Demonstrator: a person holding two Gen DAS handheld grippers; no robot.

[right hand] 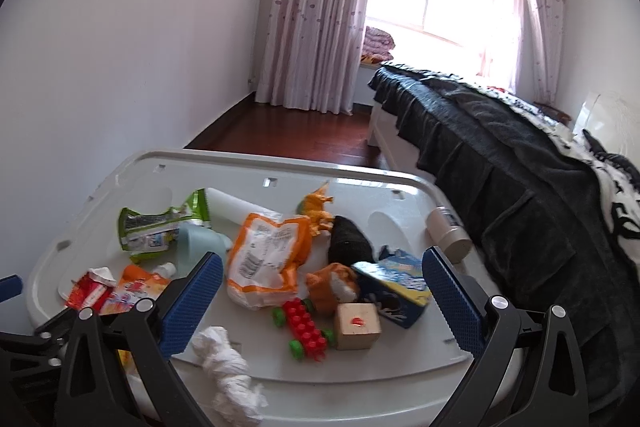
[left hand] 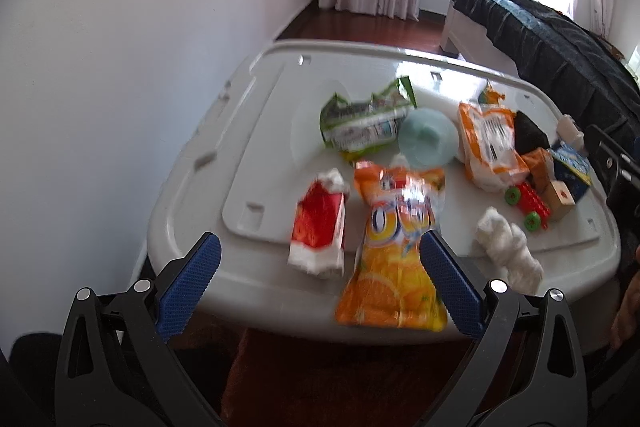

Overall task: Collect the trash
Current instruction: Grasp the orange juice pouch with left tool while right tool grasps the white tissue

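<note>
Litter lies on a grey storage-bin lid point(left hand: 248, 131). My left gripper point(left hand: 320, 247) hangs open over the near edge, with a red wrapper stuffed with tissue point(left hand: 318, 227) between its fingers and an orange juice pouch point(left hand: 394, 267) by its right finger. Farther back are a green wrapper point(left hand: 364, 123) and an orange-and-white bag point(left hand: 490, 143). A crumpled white tissue point(left hand: 508, 251) lies near the front. My right gripper point(right hand: 323, 259) is open above the lid's right half, over the orange-and-white bag point(right hand: 268, 259) and the tissue point(right hand: 228, 367). Neither gripper holds anything.
Toys mix with the litter: a red brick car point(right hand: 304, 325), a wooden cube point(right hand: 356, 325), an orange dinosaur point(right hand: 318, 211), a blue box point(right hand: 396, 287). A can point(right hand: 448, 233) lies at the right rim. A dark-covered bed point(right hand: 520, 167) stands close on the right, a white wall on the left.
</note>
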